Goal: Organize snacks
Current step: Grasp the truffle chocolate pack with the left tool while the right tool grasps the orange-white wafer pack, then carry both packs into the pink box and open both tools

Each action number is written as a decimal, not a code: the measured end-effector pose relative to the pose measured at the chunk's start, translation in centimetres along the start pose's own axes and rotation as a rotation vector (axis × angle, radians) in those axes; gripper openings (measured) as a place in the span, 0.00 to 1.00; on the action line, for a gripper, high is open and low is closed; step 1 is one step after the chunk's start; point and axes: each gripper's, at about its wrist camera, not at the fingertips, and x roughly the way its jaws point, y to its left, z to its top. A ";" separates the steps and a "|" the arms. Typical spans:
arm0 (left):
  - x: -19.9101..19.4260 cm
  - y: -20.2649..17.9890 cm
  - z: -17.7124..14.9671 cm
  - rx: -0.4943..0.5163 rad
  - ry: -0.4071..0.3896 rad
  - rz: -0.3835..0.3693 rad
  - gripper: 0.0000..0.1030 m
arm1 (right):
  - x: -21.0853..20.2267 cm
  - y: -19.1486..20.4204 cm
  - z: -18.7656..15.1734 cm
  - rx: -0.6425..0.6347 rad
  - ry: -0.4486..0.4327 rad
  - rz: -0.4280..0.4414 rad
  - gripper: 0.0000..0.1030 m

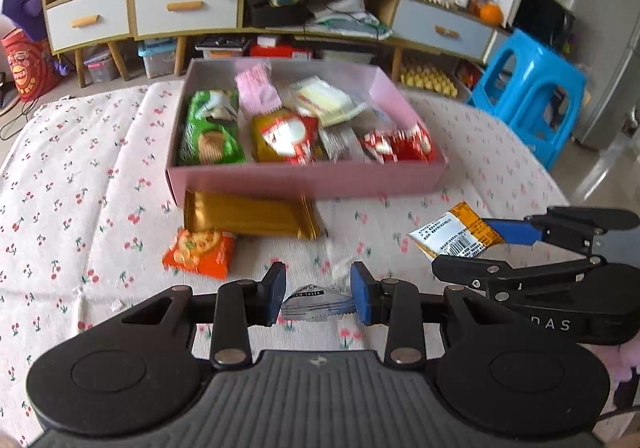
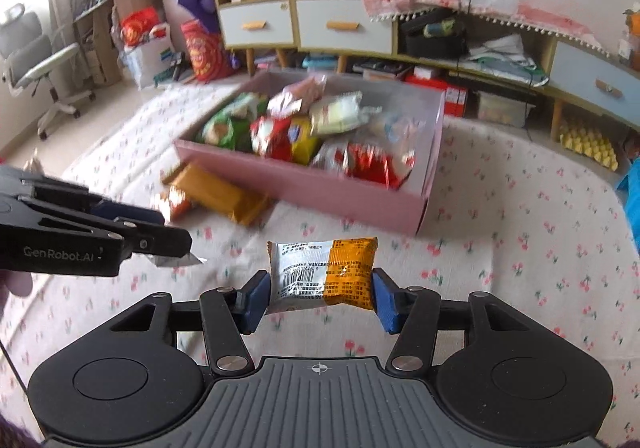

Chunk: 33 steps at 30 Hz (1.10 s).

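The left gripper (image 1: 319,296), marked "GenRobot.AI", pinches a silver packet (image 1: 316,303) reading "TASTE". The right gripper (image 2: 321,298) clamps an orange-and-silver barcoded snack (image 2: 323,272) above the cherry-print surface (image 1: 72,183). Farther off lie an orange cracker pack (image 1: 200,251) and gold packet (image 1: 250,213), touching the snack-filled pink box (image 1: 308,175); beyond, a drawer cabinet (image 1: 184,7).

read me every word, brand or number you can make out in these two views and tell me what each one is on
"GenRobot.AI": side of the left gripper.
"DAS": body of the right gripper; the start is hidden.
"TASTE": silver wrapper between the left gripper's fingers; the rest is cut off.
Orange-and-silver snack packet in the right gripper: barcode and fine print, too small to read.
Packets in the pink box: too blurred to read.
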 end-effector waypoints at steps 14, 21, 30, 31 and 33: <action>1.7 3.4 5.0 -0.179 -0.095 -0.002 0.31 | 2.7 -3.5 6.0 0.220 -0.082 -0.024 0.52; 4.1 5.0 9.0 -0.162 -0.090 0.045 0.13 | 5.8 -5.3 8.8 0.251 -0.086 -0.017 0.52; 5.0 6.3 9.7 -0.132 -0.048 0.075 0.23 | 8.2 -7.2 9.7 0.281 -0.118 0.046 0.53; 5.0 6.5 9.5 -0.134 -0.040 0.079 0.23 | 8.5 -7.4 9.7 0.291 -0.116 0.044 0.53; 5.0 6.9 9.3 -0.152 -0.028 0.065 0.23 | 9.1 -7.7 9.7 0.308 -0.111 0.067 0.53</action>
